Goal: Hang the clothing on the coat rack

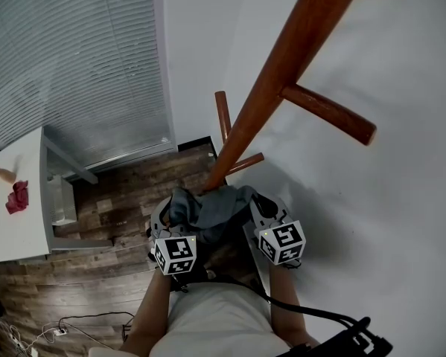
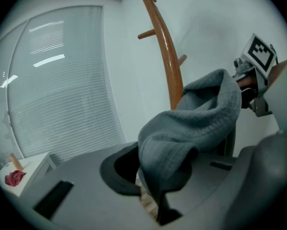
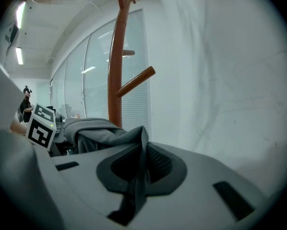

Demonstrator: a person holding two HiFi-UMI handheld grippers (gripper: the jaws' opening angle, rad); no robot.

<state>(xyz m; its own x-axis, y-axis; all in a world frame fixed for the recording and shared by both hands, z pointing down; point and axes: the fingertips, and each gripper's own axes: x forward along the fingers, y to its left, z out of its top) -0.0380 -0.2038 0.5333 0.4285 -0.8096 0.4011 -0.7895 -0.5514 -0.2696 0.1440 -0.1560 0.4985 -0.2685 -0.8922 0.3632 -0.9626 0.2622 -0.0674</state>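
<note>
Coat rack [image 1: 282, 73]: a tall wooden pole against the white wall, rising past head height, with pegs angled off it at several levels. Its foot stands on the wood floor directly ahead of the person.

Clothing [image 1: 208, 210]: a grey garment, bunched, slung between the two grippers at about waist level, well below the upper pegs. Its long axis runs side to side across the person's front, and the pole stands just beyond its middle.

Left gripper [image 1: 169, 216]: jaws clenched on a thick fold of the grey fabric, which rises out of them and drapes across to the other gripper.

Right gripper [image 1: 261, 205]: jaws clenched on a thin edge of the same garment, pinched flat between the pads.

Peg [image 1: 330, 114]: juts out on the right-hand side, up and forward of both jaws. In my judgement the right gripper sits nearer beneath it, so the garment must be raised clear of its tip before it can be draped.
</note>
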